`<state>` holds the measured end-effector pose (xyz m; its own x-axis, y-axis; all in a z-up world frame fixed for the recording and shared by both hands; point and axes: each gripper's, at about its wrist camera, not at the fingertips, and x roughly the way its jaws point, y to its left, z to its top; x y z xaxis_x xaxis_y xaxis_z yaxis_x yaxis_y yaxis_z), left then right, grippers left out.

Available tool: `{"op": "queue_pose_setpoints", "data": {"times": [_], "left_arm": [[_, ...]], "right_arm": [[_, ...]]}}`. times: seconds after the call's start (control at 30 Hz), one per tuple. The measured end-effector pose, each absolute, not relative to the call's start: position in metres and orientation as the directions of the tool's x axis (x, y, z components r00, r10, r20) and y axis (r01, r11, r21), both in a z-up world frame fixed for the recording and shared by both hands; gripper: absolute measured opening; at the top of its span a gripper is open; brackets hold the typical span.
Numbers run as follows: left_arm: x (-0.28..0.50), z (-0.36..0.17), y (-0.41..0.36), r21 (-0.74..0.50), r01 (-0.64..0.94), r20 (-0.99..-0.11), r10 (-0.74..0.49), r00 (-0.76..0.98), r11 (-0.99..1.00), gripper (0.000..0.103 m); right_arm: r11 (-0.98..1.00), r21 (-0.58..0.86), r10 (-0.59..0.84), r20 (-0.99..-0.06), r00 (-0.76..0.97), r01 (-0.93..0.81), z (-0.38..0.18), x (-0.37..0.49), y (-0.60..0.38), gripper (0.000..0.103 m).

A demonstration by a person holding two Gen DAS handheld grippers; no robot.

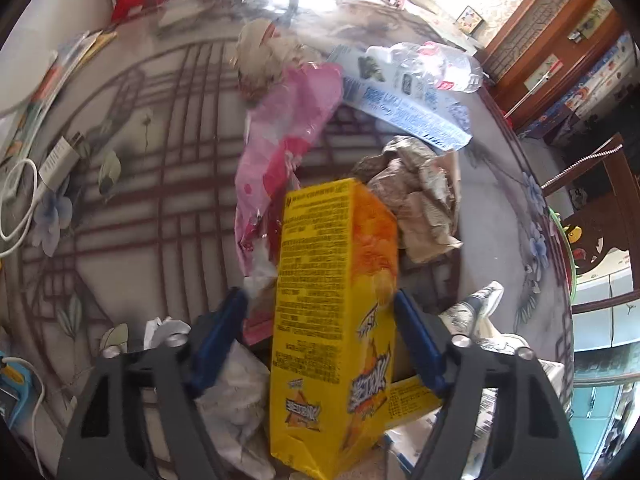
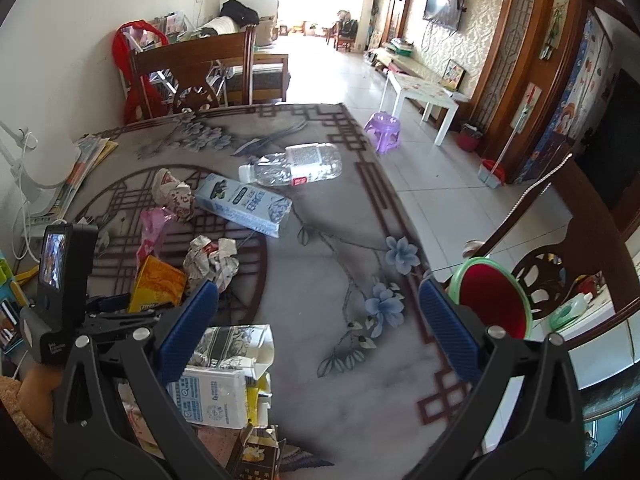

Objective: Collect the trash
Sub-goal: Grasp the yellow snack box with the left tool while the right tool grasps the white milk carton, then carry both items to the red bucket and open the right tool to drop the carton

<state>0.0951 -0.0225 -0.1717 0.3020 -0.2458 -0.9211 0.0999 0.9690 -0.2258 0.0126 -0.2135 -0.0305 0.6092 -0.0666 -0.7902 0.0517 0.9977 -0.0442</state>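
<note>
The left claw (image 1: pixel 320 312) is spread wide around a yellow snack box (image 1: pixel 332 320) that stands tilted between its 2 blue pads. The right pad (image 1: pixel 416 344) looks to be touching the box's edge, while the left pad (image 1: pixel 218 344) stands clear of it, so the box is bracketed rather than pinched. The right claw (image 2: pixel 316 320) hangs fully open and empty over bare counter (image 2: pixel 320 248), beside a red bin with a green rim (image 2: pixel 492 304) past the counter's edge.

More trash lies beyond the box: a pink wrapper (image 1: pixel 288 136), crumpled paper (image 1: pixel 416 200), a blue-and-white carton (image 1: pixel 408 112) and a clear plastic bottle (image 1: pixel 432 68).

The main risk, as I judge it, is a 1-sided squeeze. The leaning box could pivot or topple before both pads bite, or its thin walls could buckle. The pink wrapper sits close enough to get caught in the closing pads.
</note>
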Motion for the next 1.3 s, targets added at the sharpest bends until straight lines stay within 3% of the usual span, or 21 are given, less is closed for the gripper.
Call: {"op": "queue_pose_setpoints", "data": {"times": [0.13,0.2,0.4,0.57,0.67,0.73,0.83,1.13,1.3], "left_arm": [[0.093,-0.166,-0.013,-0.289,0.096,-0.895,-0.304,0.326,0.953,0.043],[0.089,-0.160,-0.007,-0.308,0.090,-0.883,-0.320,0.345,0.947,0.039],[0.067,-0.134,0.003,-0.287,0.093,-0.859,-0.299,0.416,0.953,0.039],[0.059,-0.122,0.015,-0.284,0.077,-0.853,-0.289,0.435,0.956,0.039],[0.054,-0.120,0.020,-0.282,0.071,-0.851,-0.284,0.443,0.957,0.039],[0.050,-0.117,0.022,-0.275,0.067,-0.848,-0.274,0.453,0.959,0.039],[0.046,-0.111,0.024,-0.265,0.055,-0.843,-0.259,0.472,0.963,0.039],[0.031,-0.085,0.020,-0.233,0.039,-0.811,-0.216,0.544,0.972,0.039],[0.030,-0.067,0.000,-0.234,0.061,-0.786,-0.225,0.575,0.970,0.039]], "right_arm": [[0.995,0.061,0.092,-0.835,0.542,-0.075,-0.050,0.008,-0.206,0.099],[0.977,0.048,0.148,-0.857,0.494,-0.209,-0.059,0.001,-0.188,0.099],[0.755,-0.170,0.131,-0.907,0.399,-0.633,-0.085,-0.028,-0.126,0.099],[0.591,-0.190,0.085,-0.952,0.295,-0.784,-0.115,-0.025,-0.106,0.099],[0.583,-0.167,0.084,-0.961,0.263,-0.795,-0.123,-0.022,-0.107,0.095],[0.613,-0.108,0.128,-0.964,0.233,-0.783,-0.120,-0.018,-0.111,0.074],[0.644,-0.097,0.145,-0.958,0.246,-0.759,-0.116,-0.021,-0.115,0.059],[0.824,0.100,0.354,-0.859,0.370,-0.558,-0.064,-0.014,-0.167,0.054],[0.906,0.180,0.363,-0.796,0.485,-0.383,-0.046,-0.018,-0.224,0.054]]}}
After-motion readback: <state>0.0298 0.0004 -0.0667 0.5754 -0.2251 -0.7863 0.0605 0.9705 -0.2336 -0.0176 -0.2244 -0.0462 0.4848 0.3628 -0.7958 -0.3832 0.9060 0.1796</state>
